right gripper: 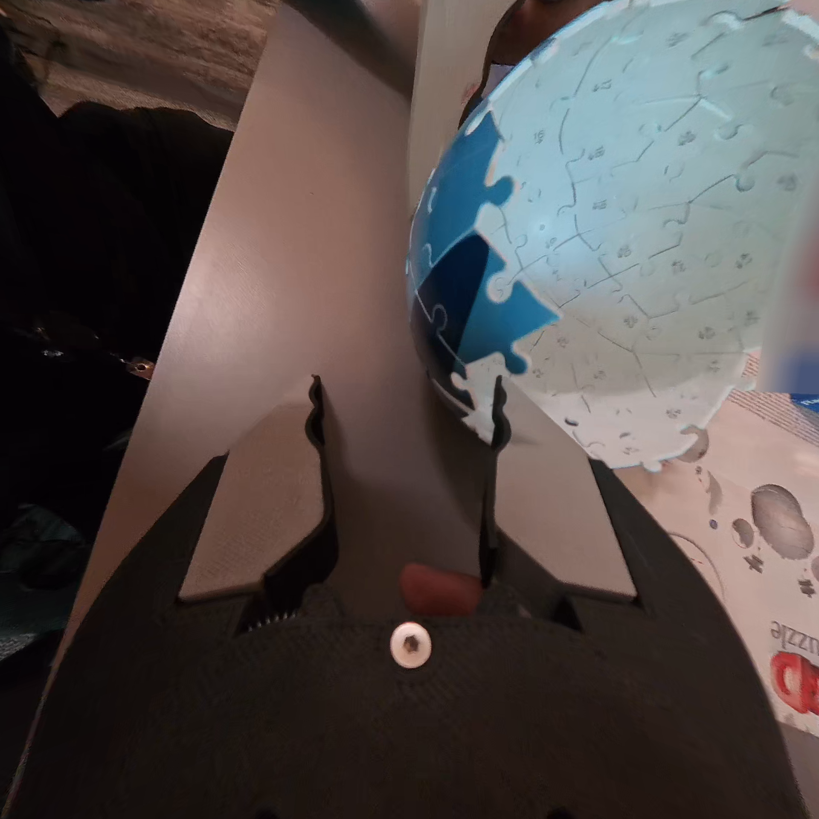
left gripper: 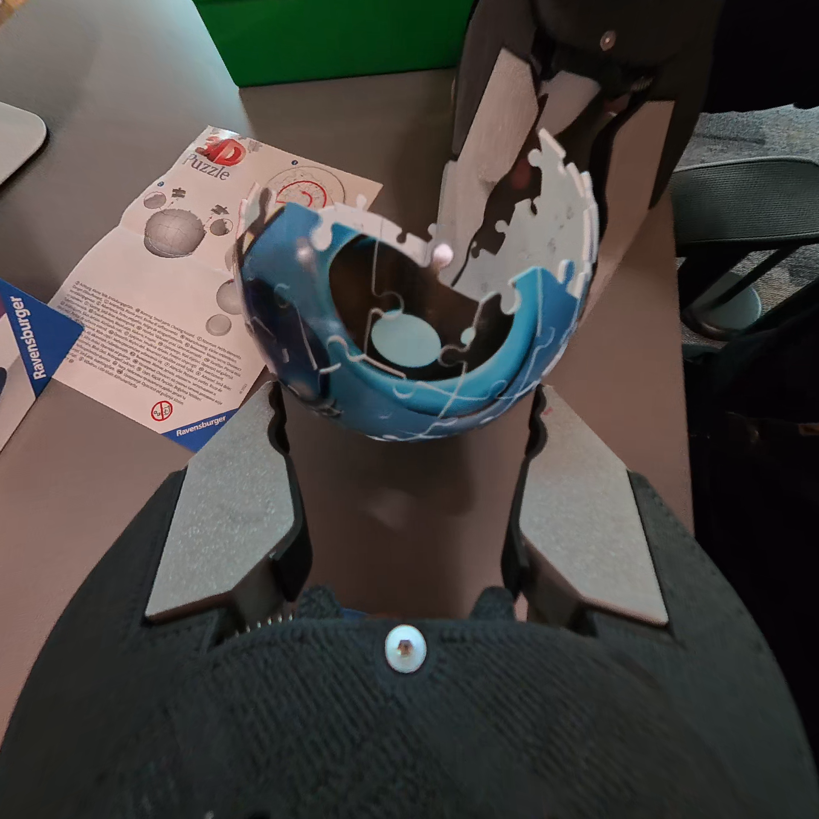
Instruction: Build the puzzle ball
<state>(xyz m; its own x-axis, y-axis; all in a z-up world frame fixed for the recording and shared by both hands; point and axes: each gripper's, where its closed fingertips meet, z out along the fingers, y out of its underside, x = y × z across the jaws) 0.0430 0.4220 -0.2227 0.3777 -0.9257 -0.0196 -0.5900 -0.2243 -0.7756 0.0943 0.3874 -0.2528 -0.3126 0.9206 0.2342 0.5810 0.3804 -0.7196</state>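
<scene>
The partly built puzzle ball (left gripper: 443, 399) is an open shell, blue outside and white inside, tilted on the brown table (left gripper: 399, 509) with its opening towards the left wrist view. A pale disc (left gripper: 405, 341) lies in its bottom. My left gripper (left gripper: 407, 394) is open and empty, its tips flanking the ball's near underside. My right gripper (right gripper: 407, 385) is open with only table between its fingers. Its right finger (right gripper: 498, 412) is against the ball's jagged rim (right gripper: 620, 266). In the left wrist view its pale finger (left gripper: 487, 146) reaches down behind the ball's far wall.
A printed instruction leaflet (left gripper: 177, 288) lies left of the ball and also shows in the right wrist view (right gripper: 753, 554). A green box (left gripper: 332, 40) stands at the back. A blue-cornered carton (left gripper: 31, 337) is at far left. The table edge and a chair (left gripper: 744, 212) are to the right.
</scene>
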